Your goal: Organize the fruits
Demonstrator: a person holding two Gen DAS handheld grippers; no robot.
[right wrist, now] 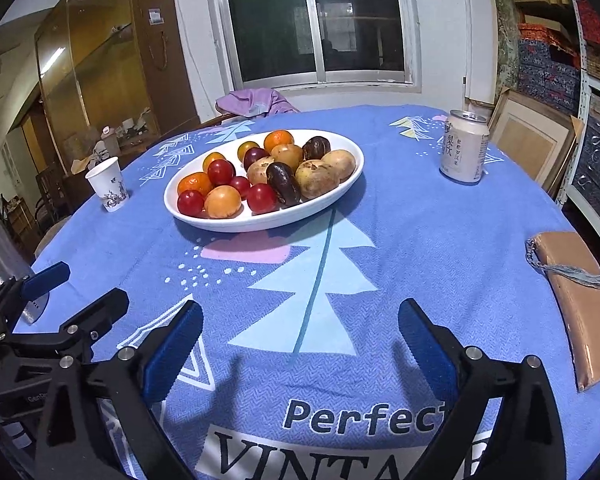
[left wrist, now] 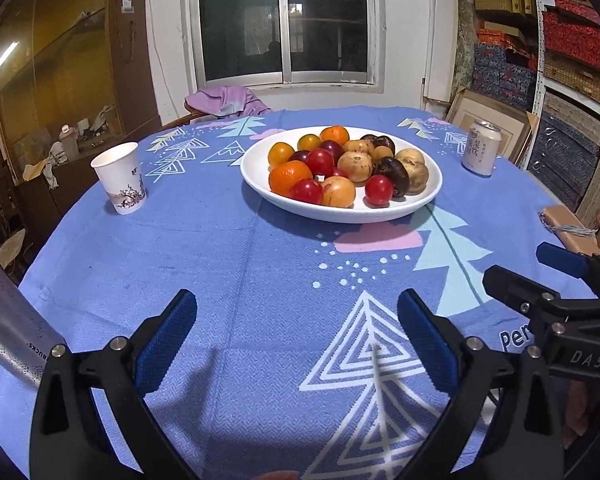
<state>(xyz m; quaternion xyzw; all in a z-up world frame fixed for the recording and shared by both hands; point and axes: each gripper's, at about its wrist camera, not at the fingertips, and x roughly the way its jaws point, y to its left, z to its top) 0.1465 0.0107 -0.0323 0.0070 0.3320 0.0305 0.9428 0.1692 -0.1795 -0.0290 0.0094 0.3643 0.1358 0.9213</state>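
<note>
Both wrist views look forward and down over the blue tablecloth (left wrist: 260, 264) from its near edge. They share the fruit plate (left wrist: 340, 210), centre-right in the left view, centre-left in the right view (right wrist: 260, 222).

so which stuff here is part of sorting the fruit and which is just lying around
For the job:
- white bowl
- fruit piled in it: oranges, red ones, tan ones, dark ones
- left gripper and right gripper, both open and empty

Lying about:
- paper cup
- drink can
- brown wallet
- purple cloth
</note>
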